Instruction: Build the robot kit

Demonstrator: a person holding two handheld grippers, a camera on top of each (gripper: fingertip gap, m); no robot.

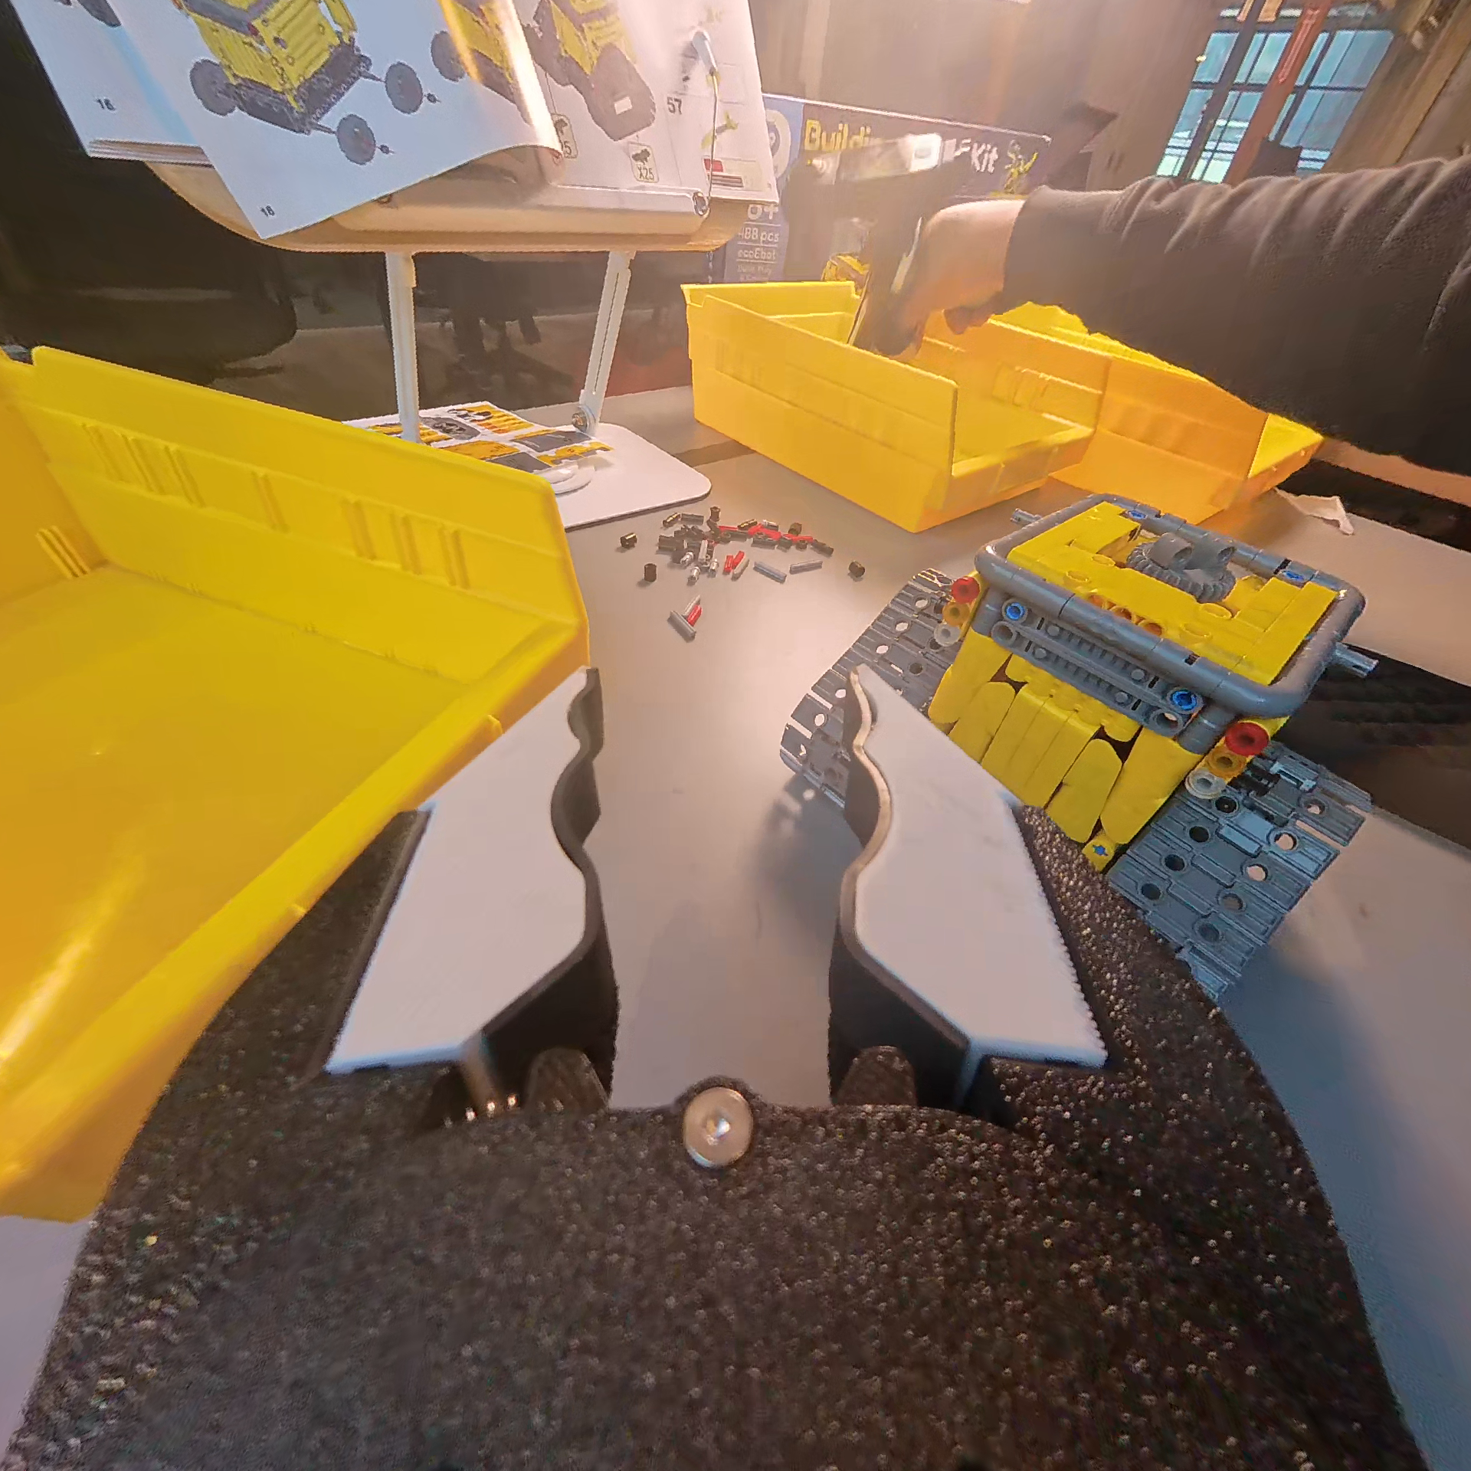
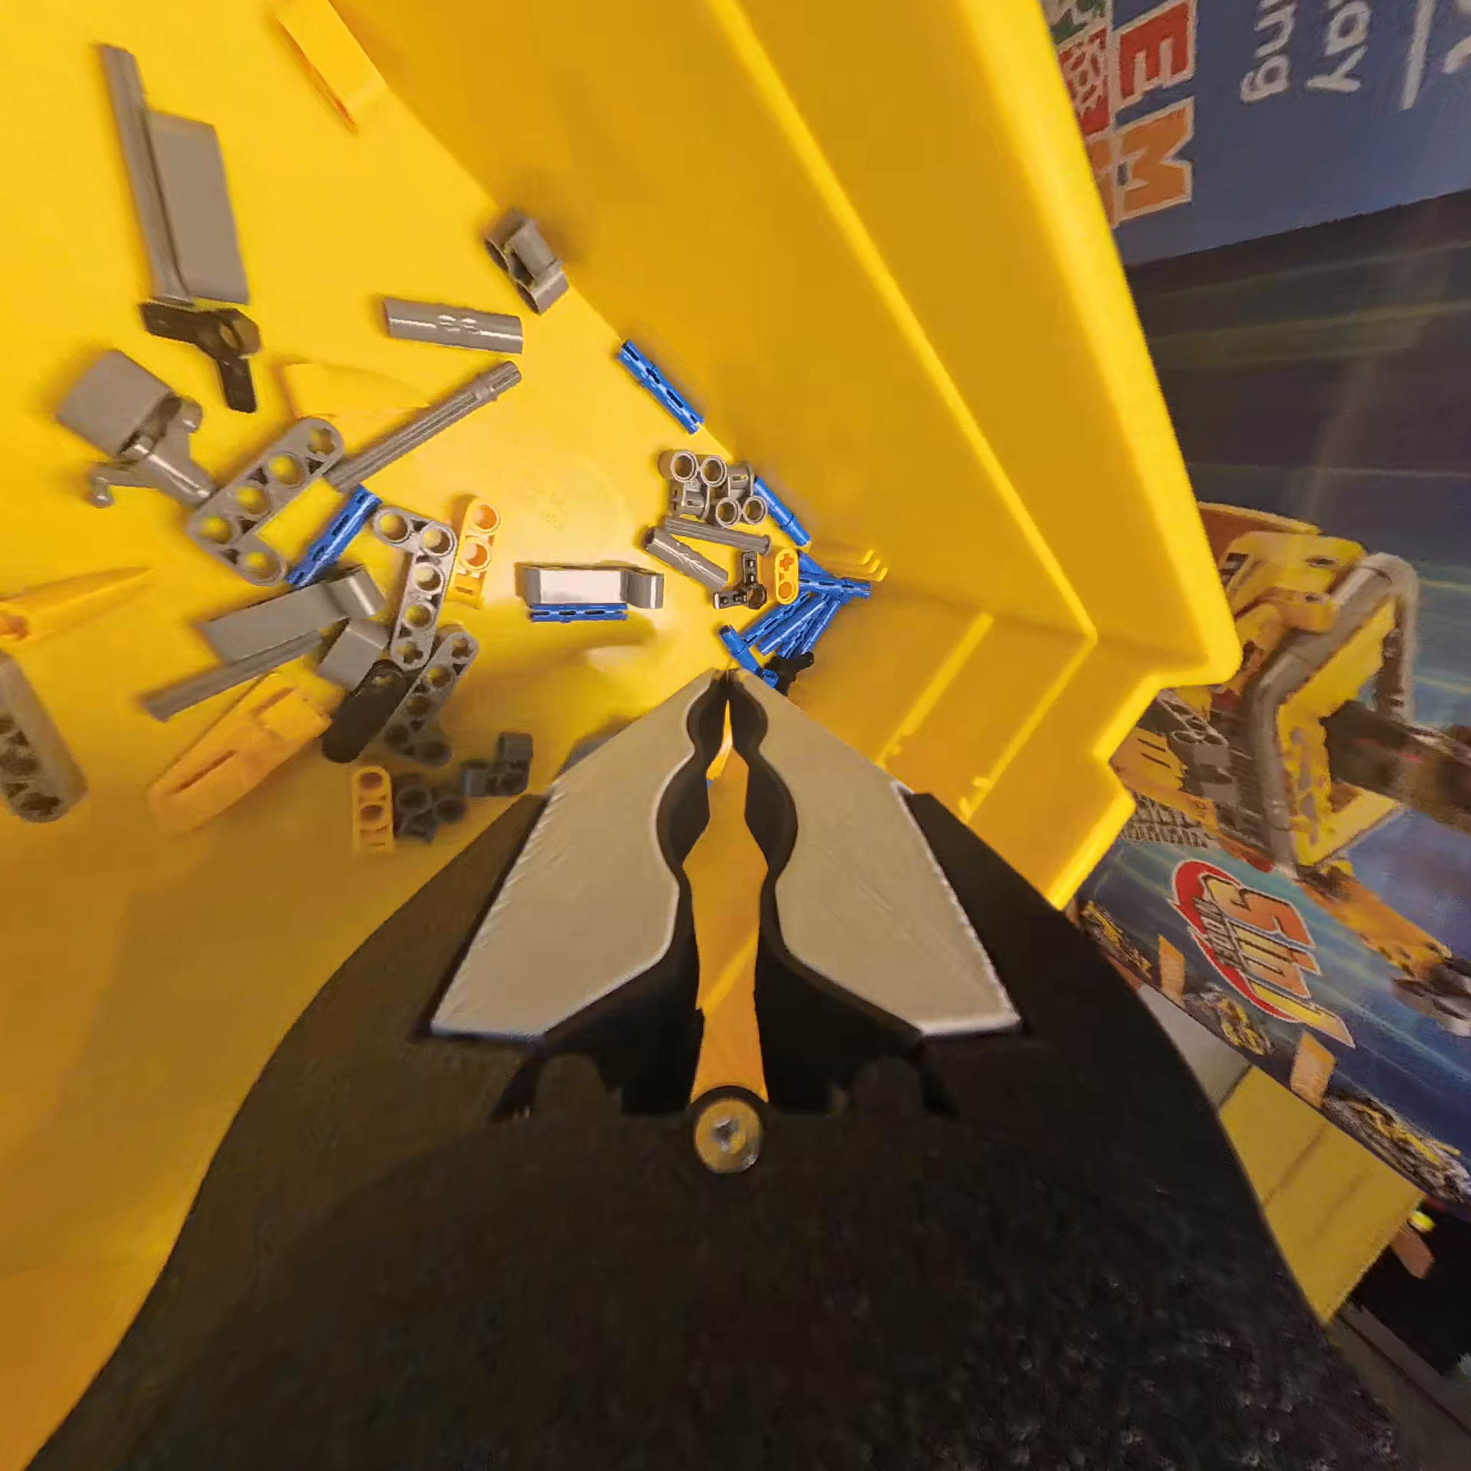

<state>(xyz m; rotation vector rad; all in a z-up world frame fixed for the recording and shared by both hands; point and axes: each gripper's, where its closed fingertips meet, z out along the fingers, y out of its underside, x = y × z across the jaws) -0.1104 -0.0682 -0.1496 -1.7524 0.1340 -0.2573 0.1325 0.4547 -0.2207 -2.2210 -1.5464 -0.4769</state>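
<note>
Left wrist view: the left gripper (image 1: 720, 700) is held spread and empty above the grey table (image 1: 700, 764), between an empty yellow bin (image 1: 263, 716) and a yellow brick vehicle (image 1: 1130, 676).

Right wrist view: the right gripper (image 2: 728, 676) is seen pressed together inside a yellow parts bin (image 2: 915, 358), its tips beside blue pins (image 2: 796, 613) near the bin's wall.

- We see warm, orange-tinted light wash in from the upper right of the left wrist view, hazing the yellow bins (image 1: 891, 414) and a person's sleeve (image 1: 1273, 318) there.
- A window (image 1: 1266, 87) at top right glows pale blue; the far background stays dim and soft.
- We note fisheye bending at both frames' edges.
- In the right wrist view, motion blur smears the printed box (image 2: 1273, 875), while the bin floor (image 2: 557, 199) shines bright with soft glare patches.
</note>
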